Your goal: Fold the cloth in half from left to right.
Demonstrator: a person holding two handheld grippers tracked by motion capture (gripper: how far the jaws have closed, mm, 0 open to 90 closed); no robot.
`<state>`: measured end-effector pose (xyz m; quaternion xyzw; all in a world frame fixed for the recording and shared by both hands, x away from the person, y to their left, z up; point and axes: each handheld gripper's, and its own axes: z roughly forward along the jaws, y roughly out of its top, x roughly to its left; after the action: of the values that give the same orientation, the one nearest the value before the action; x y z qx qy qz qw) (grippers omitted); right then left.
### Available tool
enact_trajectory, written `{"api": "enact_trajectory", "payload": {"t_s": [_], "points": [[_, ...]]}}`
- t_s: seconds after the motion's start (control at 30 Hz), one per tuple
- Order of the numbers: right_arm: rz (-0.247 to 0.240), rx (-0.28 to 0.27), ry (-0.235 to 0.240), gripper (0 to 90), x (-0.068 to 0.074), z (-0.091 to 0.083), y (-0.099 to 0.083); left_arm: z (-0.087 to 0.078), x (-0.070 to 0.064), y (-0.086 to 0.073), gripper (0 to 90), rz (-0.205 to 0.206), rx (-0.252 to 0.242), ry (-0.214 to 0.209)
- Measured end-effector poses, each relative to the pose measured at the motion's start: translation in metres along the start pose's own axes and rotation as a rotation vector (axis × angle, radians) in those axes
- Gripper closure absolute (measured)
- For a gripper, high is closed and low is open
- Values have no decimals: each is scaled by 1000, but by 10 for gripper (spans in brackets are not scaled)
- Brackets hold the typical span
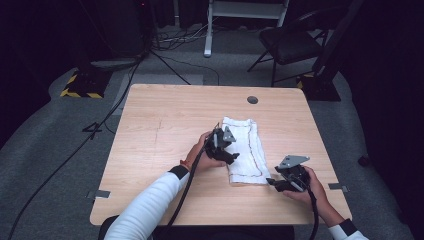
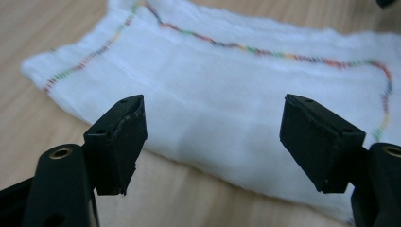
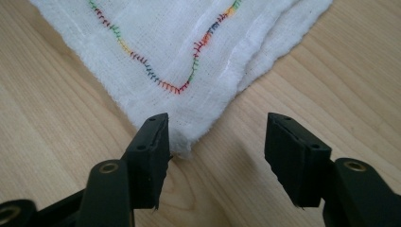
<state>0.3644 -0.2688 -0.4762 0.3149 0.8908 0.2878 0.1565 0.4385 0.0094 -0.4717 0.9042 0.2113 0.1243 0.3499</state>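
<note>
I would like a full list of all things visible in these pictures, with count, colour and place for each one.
cloth: one, white with multicoloured stitching, folded, on the table right of middle
table: one, light wood, centre
round cap: one, grey, in the tabletop near its far edge
folding chair: one, black, behind the table
cables: several, black, on the grey floor at left
left gripper: one, black, open, at the cloth's long edge
right gripper: one, black, open, at a cloth corner
</note>
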Motion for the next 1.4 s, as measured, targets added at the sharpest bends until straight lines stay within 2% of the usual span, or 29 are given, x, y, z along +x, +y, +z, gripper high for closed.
{"api": "enact_trajectory", "payload": {"t_s": [0.13, 0.23, 0.3, 0.4, 0.53, 0.63, 0.7, 0.77, 0.9, 1.07, 1.13, 1.3, 1.4], "points": [[20, -73, 2, 401, -7, -6, 2, 2, -13, -10, 240, 14, 45, -14], [15, -104, -7, 411, -13, -3, 5, 1, -17, -14, 261, 11, 45, -16], [16, -108, -12, 410, -19, 2, 7, 3, -16, -17, 260, 16, 58, -18], [11, -95, -20, 409, -24, 12, 10, 5, -13, -21, 260, -12, 51, -47], [1, -79, 2, 404, -28, 25, 14, 5, -12, -23, 262, -12, 39, -54], [-3, -79, 18, 411, -28, 29, 16, 4, -13, -25, 268, -28, 41, -57], [0, -78, 31, 420, -27, 29, 16, 2, -15, -27, 271, -37, 45, -54], [4, -77, 55, 423, -25, 29, 15, 0, -18, -28, 281, -18, 47, -54], [-21, -77, 61, 442, -17, 29, 16, -5, -21, -32, 281, -13, 51, -54], [-25, -80, 93, 445, -9, 30, 17, -12, -24, -39, 279, -21, 62, -68], [-26, -78, 101, 445, -6, 30, 17, -15, -26, -42, 281, -39, 63, -70], [-39, -78, 113, 448, 3, 29, 18, -23, -35, -48, 285, -14, 67, -61], [-54, -76, 125, 436, 8, 28, 18, -27, -37, -53, 282, -18, 62, -67]]}}
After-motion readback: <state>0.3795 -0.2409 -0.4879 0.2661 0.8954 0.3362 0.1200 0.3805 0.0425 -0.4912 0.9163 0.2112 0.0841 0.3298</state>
